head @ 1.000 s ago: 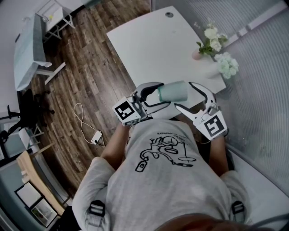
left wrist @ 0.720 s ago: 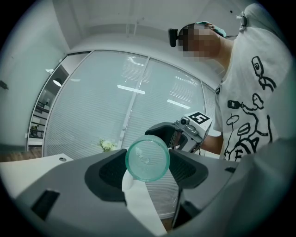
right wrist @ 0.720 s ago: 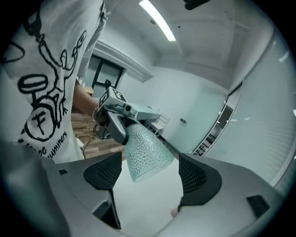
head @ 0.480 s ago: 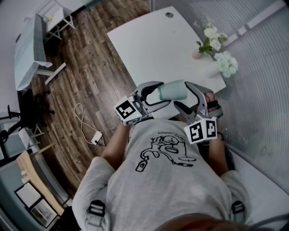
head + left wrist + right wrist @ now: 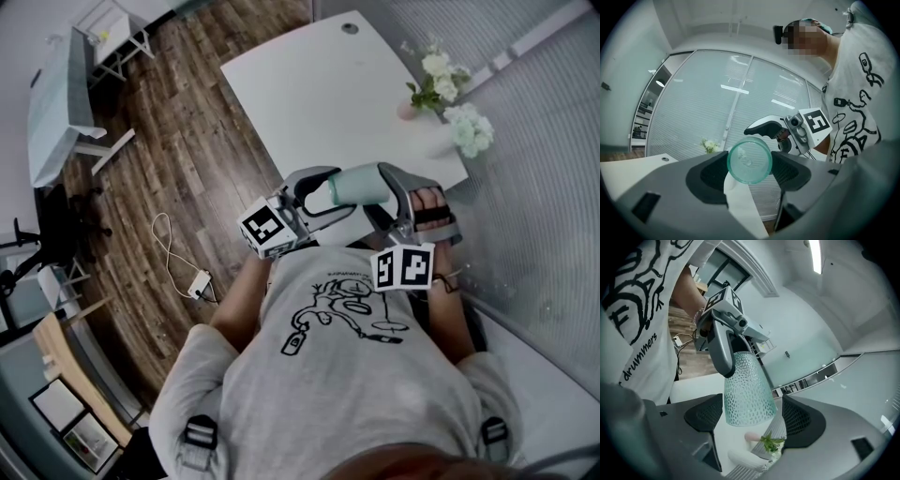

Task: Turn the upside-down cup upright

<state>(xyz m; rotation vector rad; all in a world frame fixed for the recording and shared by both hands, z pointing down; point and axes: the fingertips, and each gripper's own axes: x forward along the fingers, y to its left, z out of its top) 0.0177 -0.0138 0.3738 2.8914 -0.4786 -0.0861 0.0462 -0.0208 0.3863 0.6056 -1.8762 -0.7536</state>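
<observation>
Teal cup [image 5: 361, 186] gripped by left tool [image 5: 749, 171], clearance inside right tool's [image 5: 754, 420] jaws.

Person's in a light grey short-sleeved tee [image 5: 328, 394] with a black cartoon doodle print [image 5: 342, 314] at 12 o'clock, plus black strap buckles [image 5: 195, 433] at 4 and 8 o'clock.
</observation>
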